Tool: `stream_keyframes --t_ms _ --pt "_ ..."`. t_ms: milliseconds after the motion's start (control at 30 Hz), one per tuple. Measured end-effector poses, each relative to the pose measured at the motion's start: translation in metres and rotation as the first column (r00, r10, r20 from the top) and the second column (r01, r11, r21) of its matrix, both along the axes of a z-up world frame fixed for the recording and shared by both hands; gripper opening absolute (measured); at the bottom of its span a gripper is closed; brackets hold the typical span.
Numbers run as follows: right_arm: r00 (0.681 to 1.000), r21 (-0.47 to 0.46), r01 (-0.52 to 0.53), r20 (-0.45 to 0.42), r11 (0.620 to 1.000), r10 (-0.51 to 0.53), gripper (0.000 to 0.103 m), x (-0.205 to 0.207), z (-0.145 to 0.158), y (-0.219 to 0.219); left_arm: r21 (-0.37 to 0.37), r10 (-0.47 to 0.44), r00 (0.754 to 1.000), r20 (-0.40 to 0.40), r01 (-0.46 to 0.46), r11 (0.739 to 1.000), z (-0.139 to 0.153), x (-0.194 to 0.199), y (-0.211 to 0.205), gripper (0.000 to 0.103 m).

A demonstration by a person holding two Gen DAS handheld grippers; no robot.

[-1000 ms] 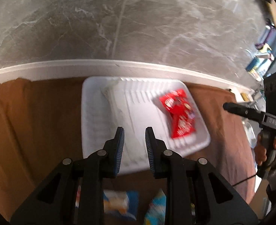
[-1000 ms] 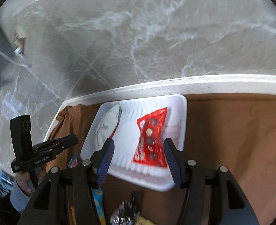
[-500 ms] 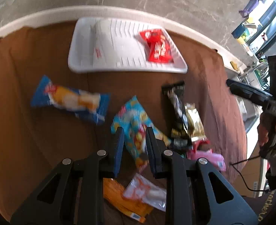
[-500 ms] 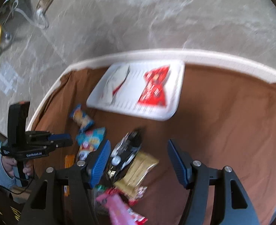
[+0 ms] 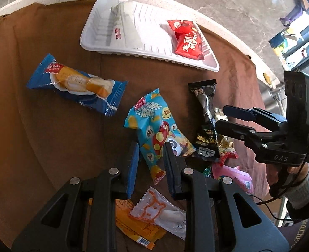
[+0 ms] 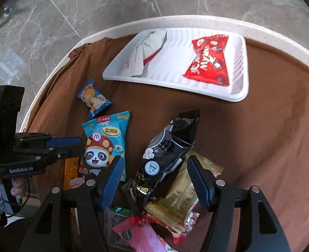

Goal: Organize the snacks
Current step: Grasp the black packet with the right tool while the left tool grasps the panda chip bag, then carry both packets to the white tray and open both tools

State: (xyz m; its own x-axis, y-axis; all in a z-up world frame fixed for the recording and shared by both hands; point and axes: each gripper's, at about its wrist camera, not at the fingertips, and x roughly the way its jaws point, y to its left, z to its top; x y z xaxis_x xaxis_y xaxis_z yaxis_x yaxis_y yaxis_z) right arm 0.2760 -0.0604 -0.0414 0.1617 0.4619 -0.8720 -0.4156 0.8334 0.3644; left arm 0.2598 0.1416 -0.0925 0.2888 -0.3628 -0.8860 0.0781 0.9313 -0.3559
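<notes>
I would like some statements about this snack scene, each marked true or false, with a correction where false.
1. The white ribbed plastic tray holds a red snack packet. True.
2. The left gripper is clamped on the blue cake wrapper. False: its jaws are open above the light blue panda snack bag, gripping nothing.
3. The black snack packet lies inside the tray. False: it lies on the brown cloth, partly over a gold packet.
4. The right gripper is open. True.
5. A white packet lies in the tray too. True.
</notes>
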Motion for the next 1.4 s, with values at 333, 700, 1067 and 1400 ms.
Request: stream_keyframes --t_ms 333,700,1067,1400 --pt "0.999 -0.034 0.005 -0.045 0.999 -0.006 0.05 0.012 -0.03 0.019 -0.022 -0.007 0.999 -0.04 0.006 1.0 -0.023 0.016 -0.01 0.045" --pt "0.98 0.172 0.116 -0.182 0.978 -0.084 0.04 0.022 -0.039 -0.008 -0.122 0.003 1.0 -0.013 -0.005 0.993 -0.037 0.025 -0.016 0.03" --pt "0.878 0.398 0.362 -0.45 0.843 -0.164 0.024 0.023 -0.054 -0.048 -0.242 0.022 1.0 -0.016 -0.025 0.97 -0.028 0.017 -0.003 0.024" --pt "0.848 0.482 0.429 -0.506 0.764 -0.157 0.023 0.024 -0.04 -0.059 -0.291 0.035 0.999 0.036 -0.023 0.956 0.005 0.026 0.013 0.023"
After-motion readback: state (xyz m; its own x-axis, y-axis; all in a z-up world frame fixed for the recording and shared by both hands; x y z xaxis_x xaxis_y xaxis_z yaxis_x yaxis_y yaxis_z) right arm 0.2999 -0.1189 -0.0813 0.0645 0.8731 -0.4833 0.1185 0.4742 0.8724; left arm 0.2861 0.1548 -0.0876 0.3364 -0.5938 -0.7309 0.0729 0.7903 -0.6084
